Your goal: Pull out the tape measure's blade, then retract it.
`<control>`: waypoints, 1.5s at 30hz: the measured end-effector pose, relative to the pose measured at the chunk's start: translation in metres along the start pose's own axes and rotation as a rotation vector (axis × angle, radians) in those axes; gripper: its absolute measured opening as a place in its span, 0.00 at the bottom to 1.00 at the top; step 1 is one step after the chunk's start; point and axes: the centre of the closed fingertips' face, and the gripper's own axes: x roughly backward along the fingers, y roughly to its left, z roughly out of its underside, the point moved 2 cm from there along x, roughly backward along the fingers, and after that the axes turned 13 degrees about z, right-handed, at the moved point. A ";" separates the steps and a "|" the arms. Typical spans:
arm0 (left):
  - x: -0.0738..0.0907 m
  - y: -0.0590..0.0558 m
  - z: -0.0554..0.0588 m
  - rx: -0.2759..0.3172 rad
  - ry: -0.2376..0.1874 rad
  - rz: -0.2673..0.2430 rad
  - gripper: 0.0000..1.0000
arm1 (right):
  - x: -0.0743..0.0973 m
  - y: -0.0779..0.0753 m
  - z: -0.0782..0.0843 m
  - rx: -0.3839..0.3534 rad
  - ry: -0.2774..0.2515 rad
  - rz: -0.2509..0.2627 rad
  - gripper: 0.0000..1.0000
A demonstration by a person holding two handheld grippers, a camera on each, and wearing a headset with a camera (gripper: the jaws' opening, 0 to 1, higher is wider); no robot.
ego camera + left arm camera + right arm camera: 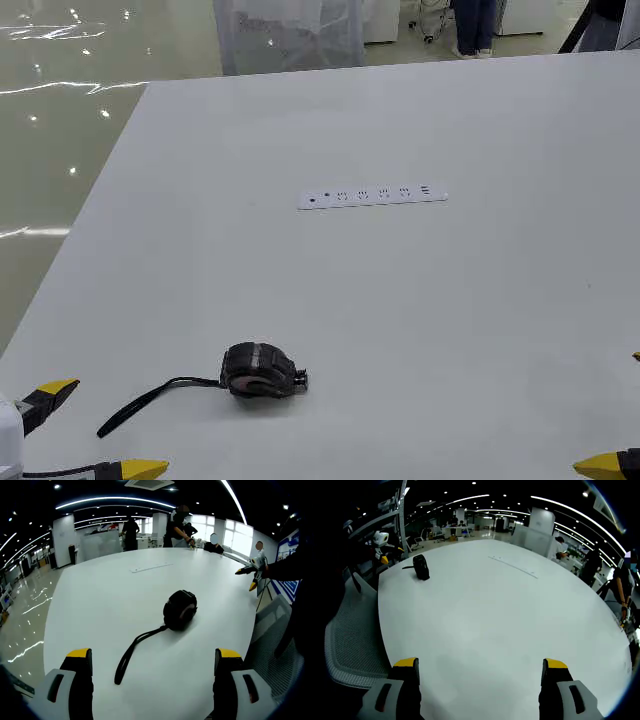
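**A:** The black, round tape measure [262,371] is lying at the white table's [480,300] near left, just ahead of the left gripper [153,655], blade seemingly in, black strap [150,397] trailing.

**B:** That one and the right gripper [480,662] are hovering, jaws wide apart, holding nothing. Approach step, likely. Next, one is pinning the case and the other is catching the blade tip.

**A:** A white power strip [372,195] is sitting mid-table, with glossy floor [60,120] beyond.

Table [420,300]: plain white all over.
Tape measure [262,370]: black with a grey side, and maybe a bit of dark red, which is hard to tell.
Strap [140,402]: black, at 8 o'clock from the tape measure.
Power strip [372,196]: white with small dark dots, at 1 o'clock from the tape measure.
Left gripper [153,655]: yellow tips, black jaws, white lower parts.
Right gripper [480,662]: the same yellow, black and white.
Floor [60,120]: shiny pale grey-green with white light spots, at 10 o'clock in the head view.
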 end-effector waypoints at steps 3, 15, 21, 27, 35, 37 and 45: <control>0.001 0.001 0.000 -0.002 -0.001 -0.003 0.99 | 0.000 0.001 -0.001 0.001 -0.004 -0.003 0.99; -0.002 0.000 -0.004 -0.032 -0.008 0.009 0.99 | -0.002 0.000 -0.001 0.016 -0.007 -0.005 0.99; -0.003 -0.002 -0.003 -0.064 0.010 0.014 0.99 | -0.002 -0.001 -0.001 0.024 -0.007 -0.009 0.99; -0.005 -0.003 -0.004 -0.085 0.029 0.033 0.99 | -0.004 0.002 -0.002 0.048 -0.008 -0.024 0.99; -0.012 -0.003 -0.009 -0.139 0.057 0.065 0.99 | -0.006 0.002 -0.005 0.059 -0.006 -0.038 0.99; -0.013 -0.005 -0.010 -0.132 0.061 0.084 0.99 | -0.007 0.002 -0.006 0.061 -0.007 -0.041 0.99; -0.024 -0.013 -0.011 -0.155 0.089 0.173 0.99 | -0.012 0.006 -0.015 0.059 -0.016 -0.062 0.99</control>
